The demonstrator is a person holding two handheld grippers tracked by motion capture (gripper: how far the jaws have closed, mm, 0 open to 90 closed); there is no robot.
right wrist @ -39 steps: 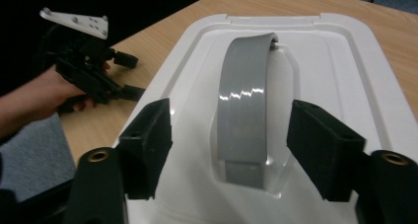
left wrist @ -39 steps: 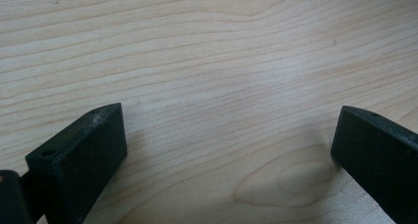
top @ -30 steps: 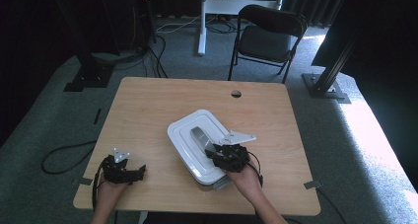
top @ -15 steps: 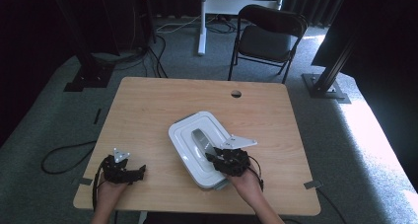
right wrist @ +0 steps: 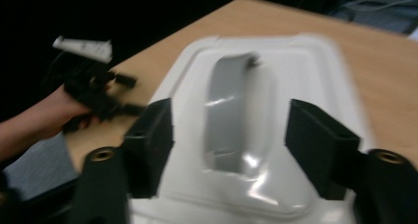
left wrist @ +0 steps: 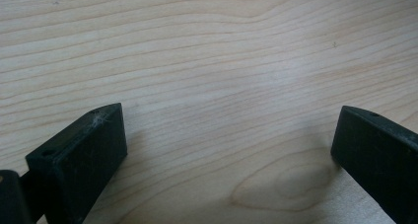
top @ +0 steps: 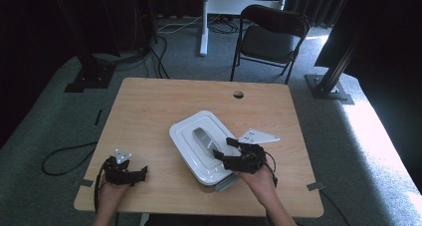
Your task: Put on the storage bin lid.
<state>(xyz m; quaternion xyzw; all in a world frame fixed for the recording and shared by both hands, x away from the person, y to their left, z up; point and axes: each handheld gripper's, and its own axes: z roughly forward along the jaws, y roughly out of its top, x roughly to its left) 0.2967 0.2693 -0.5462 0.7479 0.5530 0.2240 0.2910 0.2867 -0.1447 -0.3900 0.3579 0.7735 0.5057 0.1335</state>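
A white lidded container (top: 185,136) sits in the middle of the wooden table (top: 164,101), with a grey recessed handle (top: 201,136) on its lid. My right gripper (top: 223,148) is over the lid's near right part, open. In the right gripper view the lid (right wrist: 305,66) is blurred and the grey handle (right wrist: 231,86) lies between the spread jaws of the right gripper (right wrist: 229,116); I cannot tell if they touch it. My left gripper (top: 141,172) rests near the table's front left corner, open. In its own view the left gripper (left wrist: 226,123) has bare wood between its jaws.
A round cable hole (top: 238,94) is in the table's far edge. A black folding chair (top: 271,37) and a white stand (top: 204,22) are beyond the table. Cables (top: 64,156) lie on the carpet at left. The person's other hand and gripper (right wrist: 88,93) are seen past the lid.
My right gripper has turned and shifted slightly over the lid, its grey top plate swinging to the right. The left gripper has stayed put.
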